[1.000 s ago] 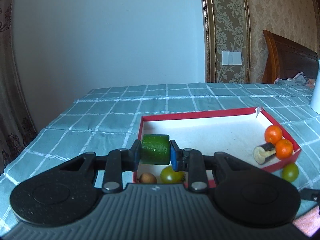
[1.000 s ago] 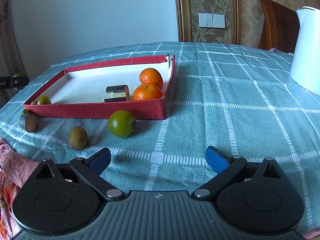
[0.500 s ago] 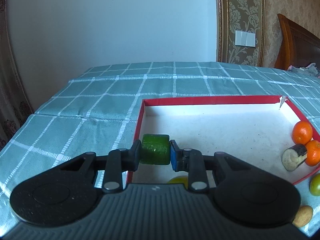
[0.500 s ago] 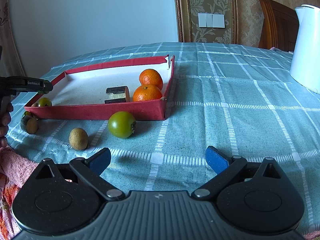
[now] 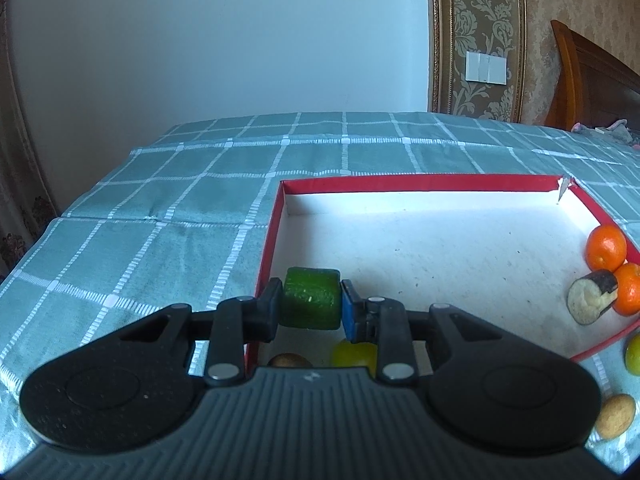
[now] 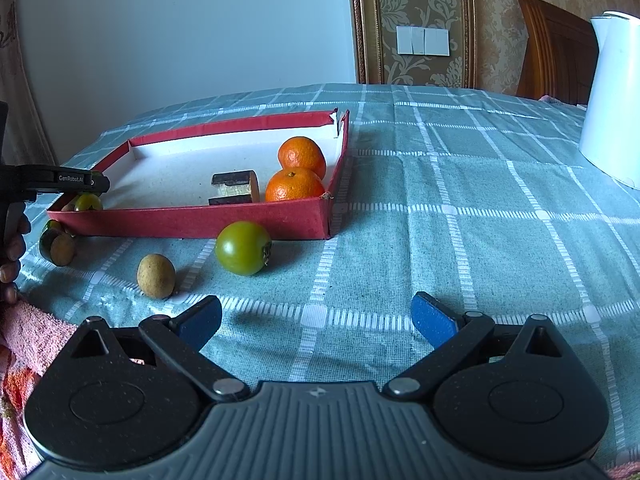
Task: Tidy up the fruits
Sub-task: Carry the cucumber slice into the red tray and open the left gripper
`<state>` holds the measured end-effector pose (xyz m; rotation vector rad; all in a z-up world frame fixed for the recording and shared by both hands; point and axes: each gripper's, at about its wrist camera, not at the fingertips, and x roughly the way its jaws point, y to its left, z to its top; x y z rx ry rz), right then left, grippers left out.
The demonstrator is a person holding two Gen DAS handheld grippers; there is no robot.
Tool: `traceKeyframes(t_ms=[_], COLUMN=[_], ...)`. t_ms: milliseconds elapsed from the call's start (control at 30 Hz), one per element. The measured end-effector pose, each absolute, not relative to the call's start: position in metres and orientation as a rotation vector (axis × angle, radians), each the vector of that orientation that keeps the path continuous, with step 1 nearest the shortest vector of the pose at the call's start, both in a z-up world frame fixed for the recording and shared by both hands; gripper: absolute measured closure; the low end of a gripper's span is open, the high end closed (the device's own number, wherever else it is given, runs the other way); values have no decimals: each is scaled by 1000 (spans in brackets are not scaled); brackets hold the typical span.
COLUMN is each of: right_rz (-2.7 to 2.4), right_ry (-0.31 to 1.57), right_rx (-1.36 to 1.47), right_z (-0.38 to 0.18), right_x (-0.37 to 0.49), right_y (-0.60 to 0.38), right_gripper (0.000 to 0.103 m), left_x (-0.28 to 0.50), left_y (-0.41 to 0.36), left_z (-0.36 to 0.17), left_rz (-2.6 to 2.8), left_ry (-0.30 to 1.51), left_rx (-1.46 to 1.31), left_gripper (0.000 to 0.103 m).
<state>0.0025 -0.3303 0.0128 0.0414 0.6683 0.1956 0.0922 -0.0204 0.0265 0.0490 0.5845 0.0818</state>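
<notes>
The green cucumber chunk (image 5: 311, 298) sits low and centre in the left wrist view, pinched between the two pads of the left claw (image 5: 311, 307), which is closed down tight on its sides. The chunk hangs over the near left corner of the red tray (image 5: 420, 182); whether it touches the white floor cannot be told.

Inside the tray, counted from the right wrist view: two oranges (image 6: 301, 156) (image 6: 295, 185) touching one another at the right end, one dark-skinned cut piece (image 6: 235, 188) just beside them, and one small yellow-green fruit (image 6: 88, 202) at the left end, under the tip of the left claw. That makes four items resting in the tray.

Outside it, on the checked green cloth of the surface (image 6: 460, 184), lie one green tomato (image 6: 243, 247) near the tray's front wall, one brown kiwi-like fruit (image 6: 156, 276) to its lower left, and at the left edge a further brown fruit (image 6: 62, 250) with a dark green piece against it — too crowded there to count surely.

The right claw (image 6: 316, 318) fills the bottom of its own view, its two blue pads spread wide with nothing between them, only cloth below.

At the far left edge a person's fingertips (image 6: 10, 248) show beside a pink towel (image 6: 24, 332). One white kettle (image 6: 612, 96) stands at the upper right.
</notes>
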Motion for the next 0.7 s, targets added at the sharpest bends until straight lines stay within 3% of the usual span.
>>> traceKeyframes(t_ms=[133, 500, 600, 700], right_rz=[192, 186, 186, 178], right_ry=[670, 673, 673, 673], right_rx=[33, 19, 18, 16], right_z=[12, 12, 12, 12], right_x=[3, 3, 3, 2], right_y=[-329, -327, -327, -326], right_gripper=[1, 1, 1, 1], left_x=[87, 57, 45, 37], left_y=[-18, -9, -11, -13], left_z=[27, 42, 49, 53], left_rz=[71, 43, 58, 54], left_ry=[579, 545, 510, 491], left_rx=[34, -17, -7, -3], left_gripper=[69, 66, 42, 42])
